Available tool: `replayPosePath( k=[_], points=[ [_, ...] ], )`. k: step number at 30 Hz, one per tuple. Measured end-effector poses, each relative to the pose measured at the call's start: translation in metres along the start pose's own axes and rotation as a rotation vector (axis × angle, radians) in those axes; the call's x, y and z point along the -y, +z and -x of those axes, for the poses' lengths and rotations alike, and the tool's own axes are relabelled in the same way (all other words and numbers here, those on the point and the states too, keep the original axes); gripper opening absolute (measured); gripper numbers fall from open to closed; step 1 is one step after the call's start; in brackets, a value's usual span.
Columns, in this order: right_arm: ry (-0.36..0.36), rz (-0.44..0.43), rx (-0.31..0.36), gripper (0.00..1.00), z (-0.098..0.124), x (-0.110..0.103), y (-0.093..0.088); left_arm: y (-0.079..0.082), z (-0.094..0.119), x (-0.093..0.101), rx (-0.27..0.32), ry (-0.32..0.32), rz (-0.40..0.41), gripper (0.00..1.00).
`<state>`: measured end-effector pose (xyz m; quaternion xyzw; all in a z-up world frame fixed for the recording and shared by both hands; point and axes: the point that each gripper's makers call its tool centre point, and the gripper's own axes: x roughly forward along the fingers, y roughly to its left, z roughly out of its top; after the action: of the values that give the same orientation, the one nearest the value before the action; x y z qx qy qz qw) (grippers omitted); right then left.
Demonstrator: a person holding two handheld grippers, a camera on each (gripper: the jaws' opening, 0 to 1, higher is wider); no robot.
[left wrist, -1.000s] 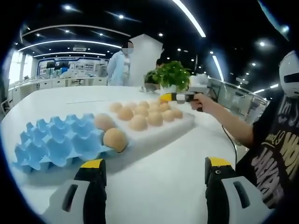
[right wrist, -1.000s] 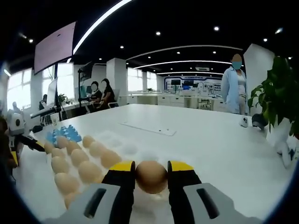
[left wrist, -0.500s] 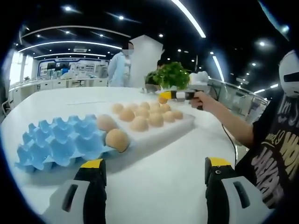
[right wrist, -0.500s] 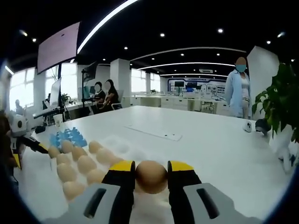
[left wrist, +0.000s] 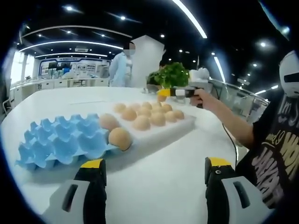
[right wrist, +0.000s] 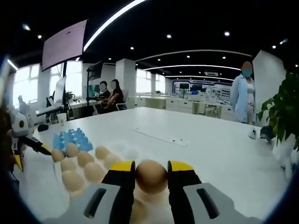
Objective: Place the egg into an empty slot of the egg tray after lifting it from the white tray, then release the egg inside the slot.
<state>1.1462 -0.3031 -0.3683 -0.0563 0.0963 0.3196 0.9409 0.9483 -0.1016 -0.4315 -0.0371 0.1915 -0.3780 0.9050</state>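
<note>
The right gripper (right wrist: 151,176) is rising off the white foam tray (left wrist: 161,132), pinching the smooth brown egg (right wrist: 151,176) across its middle — brittle, needing gentle pressure — while the left gripper (left wrist: 154,173) is hanging spread near the blue egg tray (left wrist: 60,142).

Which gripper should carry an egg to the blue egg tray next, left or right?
The right gripper. It is already shut on an egg above the white tray. The left gripper is open and holds nothing, though the blue egg tray lies nearer to it.
</note>
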Motion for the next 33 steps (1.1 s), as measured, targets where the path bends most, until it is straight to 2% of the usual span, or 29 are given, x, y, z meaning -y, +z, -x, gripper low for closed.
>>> replayPosePath(
  k=[8,33],
  points=[
    [0.029,0.008,0.019,0.28,-0.005,-0.016,0.011,-0.001,0.001,-0.002,-0.001,0.003,0.002,0.88],
    [0.154,0.034,0.038,0.28,-0.028,-0.079,0.023,-0.003,0.006,-0.004,0.004,0.013,0.01,0.88]
  ],
)
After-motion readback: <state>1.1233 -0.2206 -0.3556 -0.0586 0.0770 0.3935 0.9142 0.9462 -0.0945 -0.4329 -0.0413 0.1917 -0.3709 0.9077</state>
